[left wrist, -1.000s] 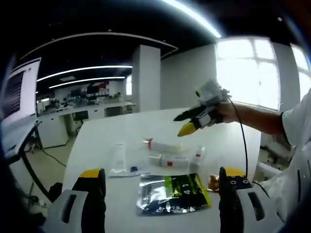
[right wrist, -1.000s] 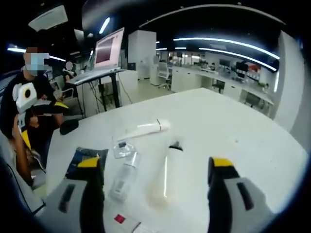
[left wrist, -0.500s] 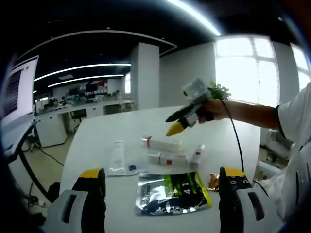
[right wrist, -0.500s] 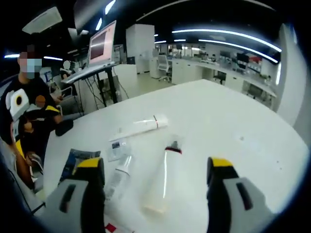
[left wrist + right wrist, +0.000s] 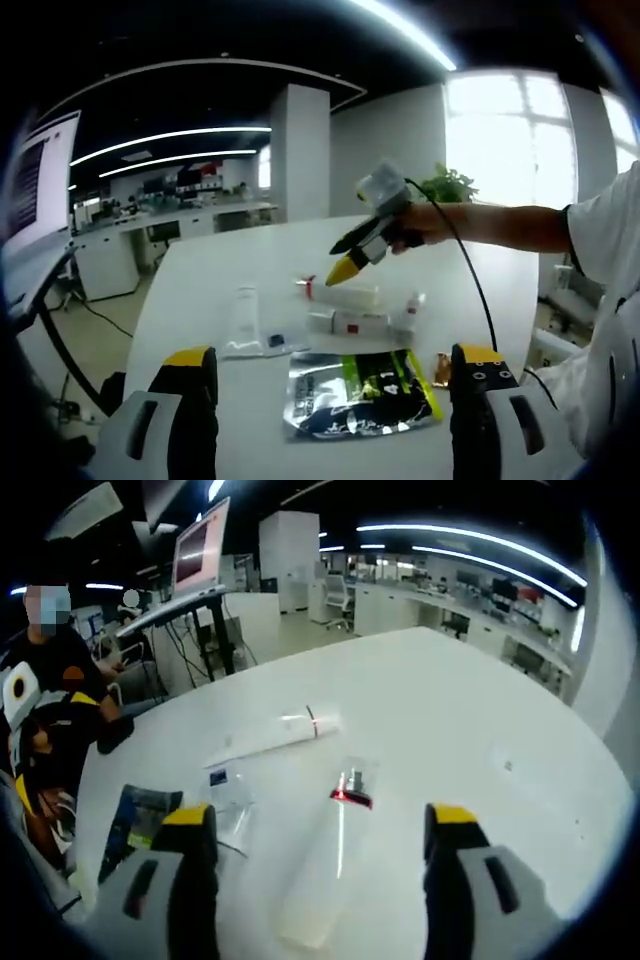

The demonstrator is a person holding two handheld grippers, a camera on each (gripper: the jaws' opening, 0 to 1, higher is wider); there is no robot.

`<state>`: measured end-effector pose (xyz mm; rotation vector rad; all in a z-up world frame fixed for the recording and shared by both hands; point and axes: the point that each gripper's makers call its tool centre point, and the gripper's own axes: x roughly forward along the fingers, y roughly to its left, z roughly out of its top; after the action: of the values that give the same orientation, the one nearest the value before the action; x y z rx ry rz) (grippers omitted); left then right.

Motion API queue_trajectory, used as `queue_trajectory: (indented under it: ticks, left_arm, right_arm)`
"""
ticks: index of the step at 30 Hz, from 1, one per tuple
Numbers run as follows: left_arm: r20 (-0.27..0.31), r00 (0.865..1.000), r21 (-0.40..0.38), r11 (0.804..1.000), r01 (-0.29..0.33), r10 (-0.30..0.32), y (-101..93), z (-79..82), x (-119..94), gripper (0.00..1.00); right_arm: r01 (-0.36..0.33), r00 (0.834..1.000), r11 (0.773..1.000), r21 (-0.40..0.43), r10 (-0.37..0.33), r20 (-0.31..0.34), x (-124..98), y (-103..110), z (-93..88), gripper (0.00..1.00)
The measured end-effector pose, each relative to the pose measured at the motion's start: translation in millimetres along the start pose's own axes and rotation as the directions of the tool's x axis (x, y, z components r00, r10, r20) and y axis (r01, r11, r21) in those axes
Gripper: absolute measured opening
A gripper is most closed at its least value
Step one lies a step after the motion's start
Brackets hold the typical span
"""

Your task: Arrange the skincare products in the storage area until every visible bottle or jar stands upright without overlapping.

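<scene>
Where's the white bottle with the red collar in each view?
Left gripper view: white bottle lies mid-table, just under the tip of the right gripper.
Right gripper view: low centre, lying between the jaws.
Shared landmark: foil pouch, front centre in the left gripper view, far left in the right.

An open-plan office with a dark ceiling crossed by long light strips (image 5: 175, 132). A white pillar (image 5: 299, 155) stands beyond the white surface (image 5: 440, 700); bright windows (image 5: 510, 145), a potted plant (image 5: 447, 186), a monitor (image 5: 197, 552) on a stand.

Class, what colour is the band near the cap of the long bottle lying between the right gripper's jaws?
Red, on the bottle; clearest in the right gripper view.
</scene>
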<state>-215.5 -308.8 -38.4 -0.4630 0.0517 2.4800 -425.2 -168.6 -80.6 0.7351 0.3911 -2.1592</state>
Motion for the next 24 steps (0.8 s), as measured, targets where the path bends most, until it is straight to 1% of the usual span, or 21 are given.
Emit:
queue_trajectory:
  ticks: [3,11,13,16,19,24]
  left_arm:
    - [0.002,1.0,-0.005,1.0,0.001,-0.001,1.0,0.0,0,0.99]
    - [0.0,1.0,-0.007,1.0,-0.001,0.001,2.8,-0.6,1,0.99]
    - [-0.003,1.0,-0.006,1.0,-0.002,0.002,2.9,-0.7,2,0.99]
    - [-0.003,1.0,-0.001,1.0,-0.005,0.005,3.0,-0.2,2,0.99]
    - [-0.001,1.0,-0.002,1.0,-0.007,0.007,3.3,0.2,1,0.99]
    - [-0.006,1.0,0.011,1.0,-0.022,0.022,4.2,0.4,0,0.99]
  right_arm:
    - [0.004,1.0,1.0,0.007,-0.004,-0.005,4,-3,1.0,0.85]
    - [0.019,0.999,1.0,0.006,-0.018,-0.045,17,-13,1.0,0.83]
    - [0.014,0.998,1.0,0.006,-0.014,-0.058,20,-13,-1.2,0.81]
    - [0.018,0.997,1.0,0.012,-0.017,-0.073,28,-17,-3.8,0.8]
    - [0.012,0.995,1.0,0.012,-0.01,-0.102,36,-20,-8.3,0.81]
    - [0.026,0.993,0.999,0.02,-0.024,-0.112,42,-28,-8.1,0.81]
